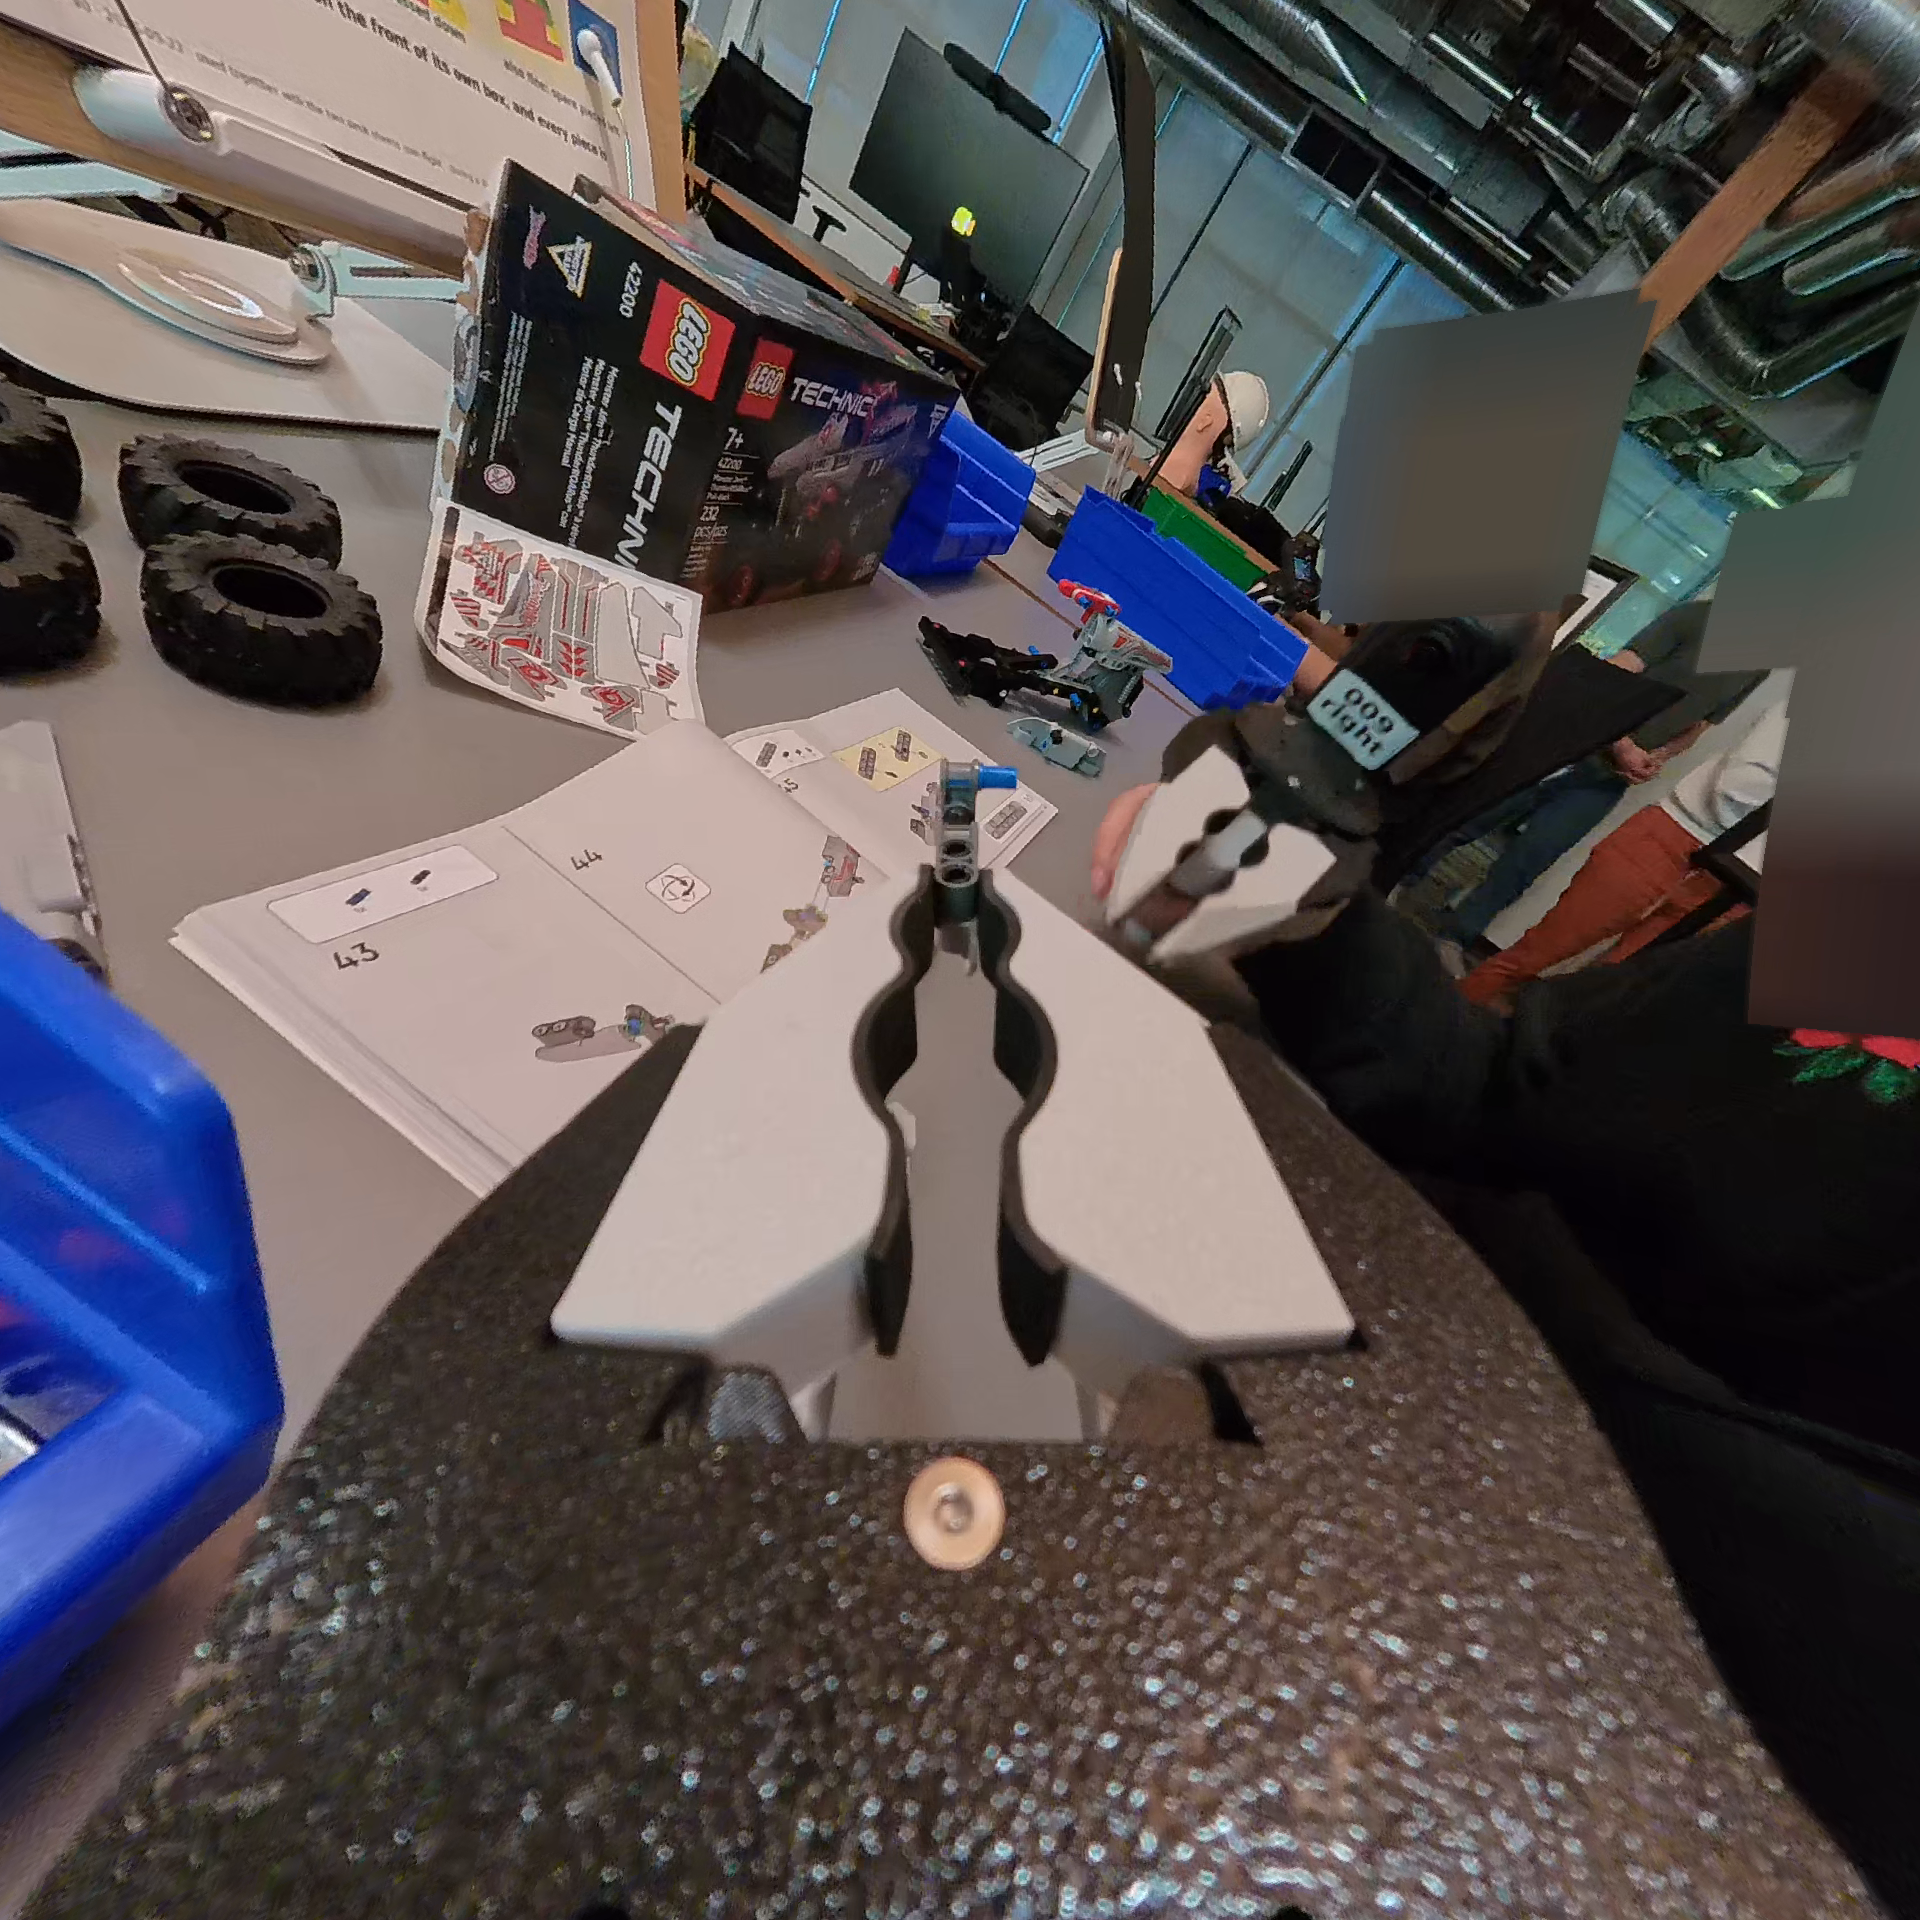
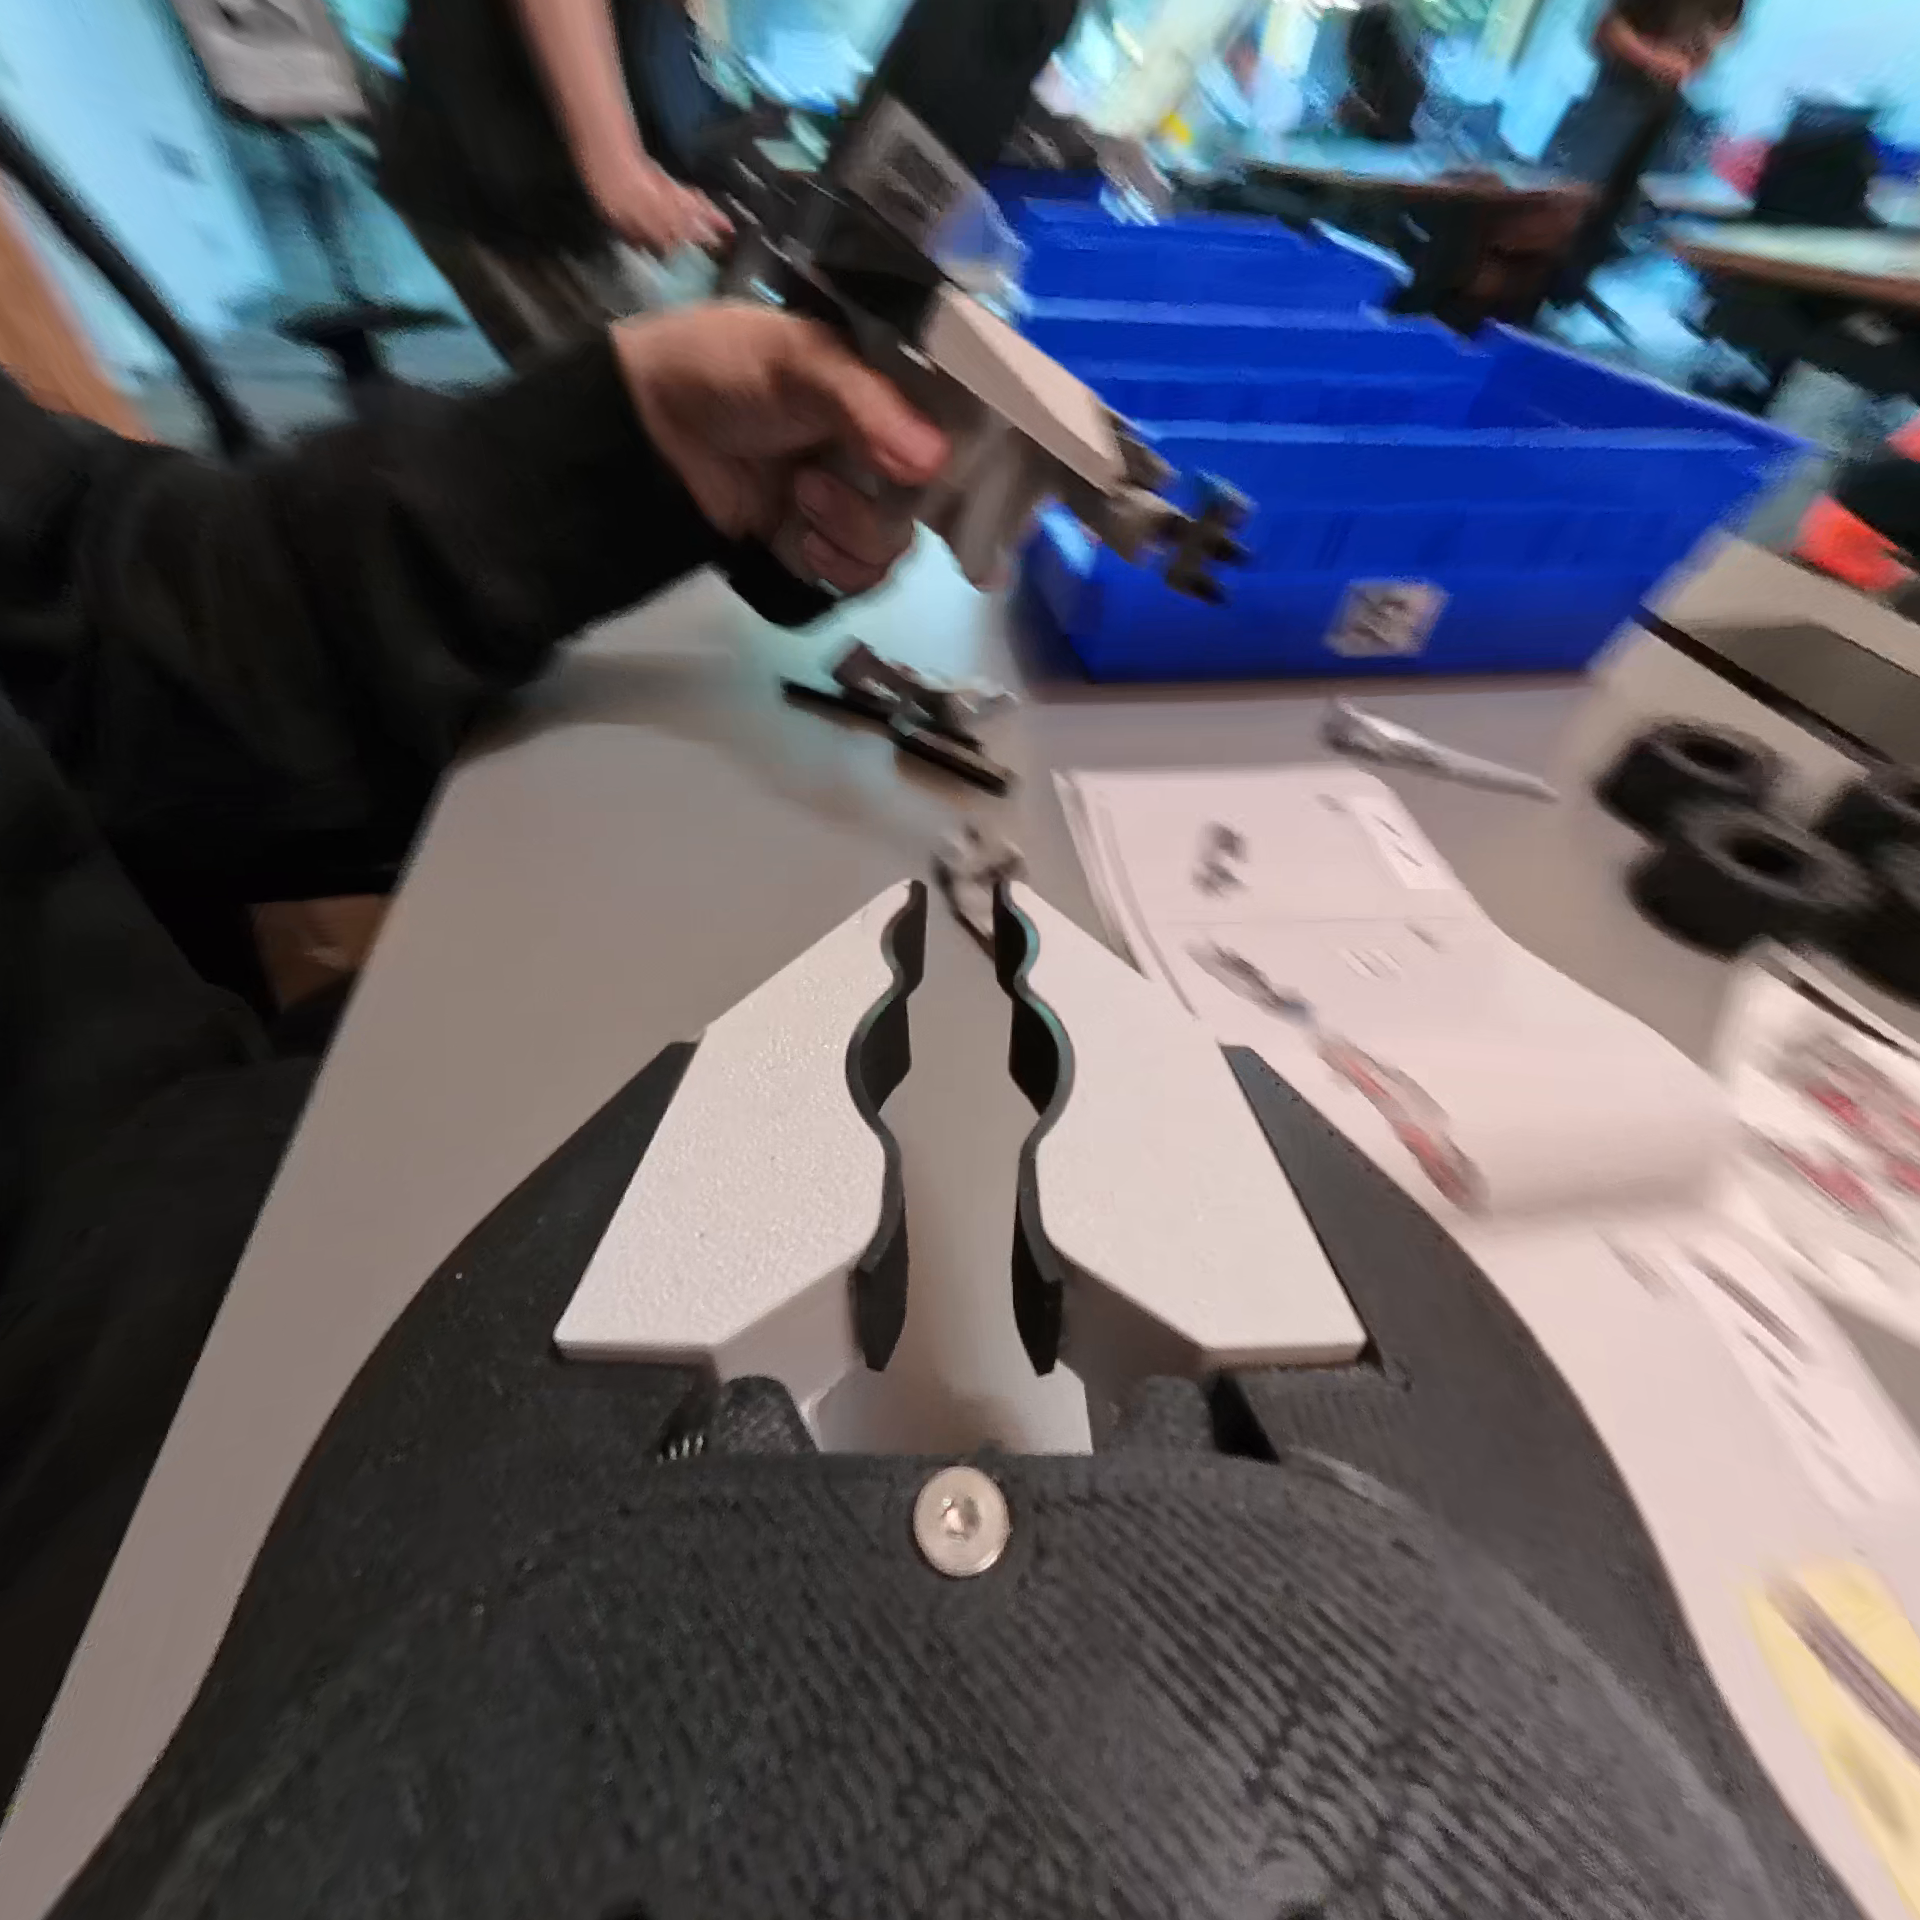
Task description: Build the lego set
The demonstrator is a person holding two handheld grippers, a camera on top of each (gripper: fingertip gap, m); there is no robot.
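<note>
My left gripper (image 1: 954, 902) is shut on a small dark grey lego beam (image 1: 958, 831) with a blue pin at its top, held above the open instruction booklet (image 1: 582, 935). The right gripper (image 1: 1127, 925) shows to its right, in a person's hand. In the blurred right wrist view, my right gripper (image 2: 958, 896) has its jaws a narrow gap apart. A small pale piece (image 2: 977, 857) sits right at the tips; I cannot tell if it is gripped. A partly built lego model (image 1: 1049, 665) lies on the table and also shows in the right wrist view (image 2: 904, 717).
The lego box (image 1: 675, 416) stands behind a sticker sheet (image 1: 561, 634). Black tyres (image 1: 255, 592) lie at the left. Blue bins stand at the back (image 1: 1164, 592) and close at the lower left (image 1: 104, 1299). A lamp base (image 1: 208, 301) is far left. People stand behind the table. The small pale piece (image 2: 977, 857) is about 10 cm from my left fingertips.
</note>
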